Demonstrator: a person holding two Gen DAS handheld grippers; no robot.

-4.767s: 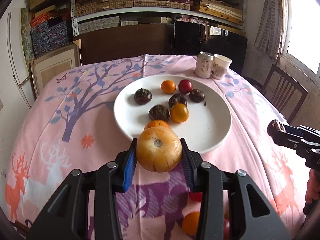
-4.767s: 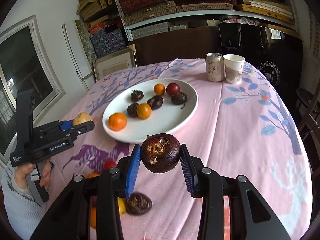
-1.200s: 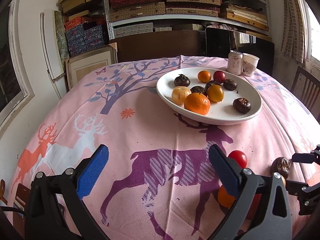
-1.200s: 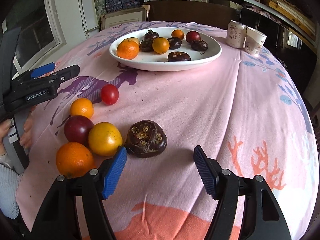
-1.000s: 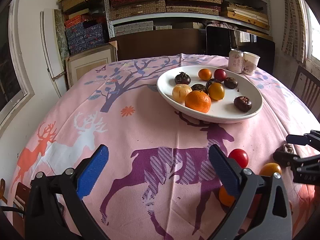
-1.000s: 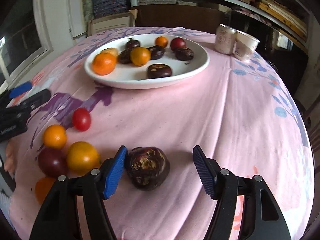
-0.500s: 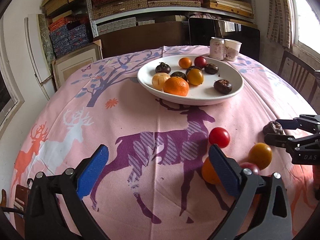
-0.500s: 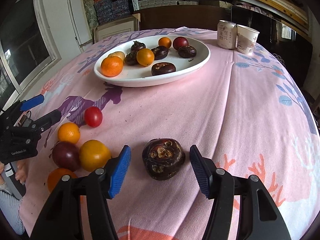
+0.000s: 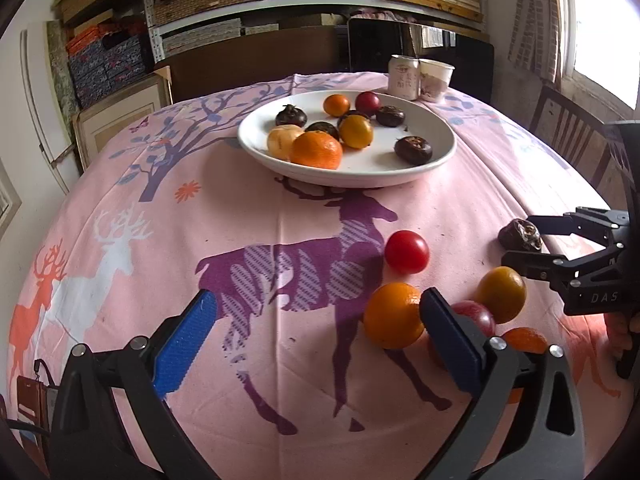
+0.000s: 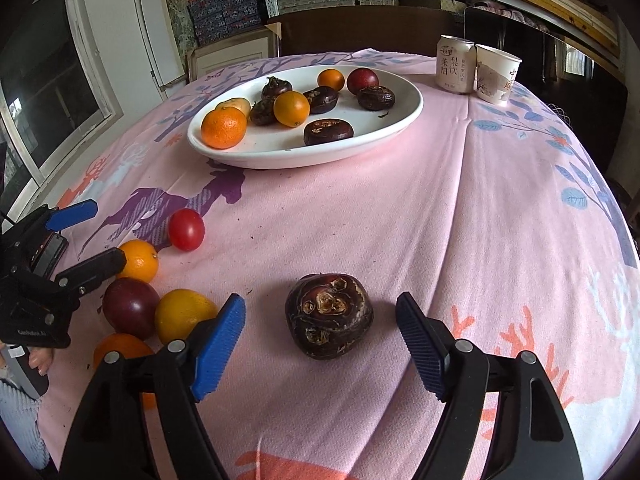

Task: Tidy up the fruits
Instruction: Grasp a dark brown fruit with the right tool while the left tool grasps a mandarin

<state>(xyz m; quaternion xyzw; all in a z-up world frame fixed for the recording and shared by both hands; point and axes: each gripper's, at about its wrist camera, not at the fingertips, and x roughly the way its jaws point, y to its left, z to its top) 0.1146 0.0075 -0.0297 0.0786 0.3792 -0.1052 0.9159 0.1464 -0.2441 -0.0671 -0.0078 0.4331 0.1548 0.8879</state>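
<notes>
A white plate [image 9: 352,172] at the table's middle holds several fruits: oranges, a red plum, dark water chestnuts. Loose on the pink cloth lie a red tomato [image 9: 407,251], an orange [image 9: 392,316], a yellow fruit [image 9: 502,294], a dark plum [image 9: 476,316] and another orange [image 9: 524,340]. My left gripper [image 9: 316,304] is open over bare cloth, its right finger beside the orange. My right gripper [image 10: 320,312] straddles a dark water chestnut [image 10: 329,326] lying on the cloth; its jaws are opening and the pads stand clear of it.
A drink can [image 9: 403,72] and a paper cup [image 9: 436,76] stand behind the plate. A wooden chair [image 9: 572,140] is beyond the table's right edge. Shelves with boxes fill the back wall. A person's hand holds each gripper.
The right gripper's jaws have spread wider around the water chestnut, which stays on the cloth. The left gripper has turned towards the loose fruits, still open and holding nothing.
</notes>
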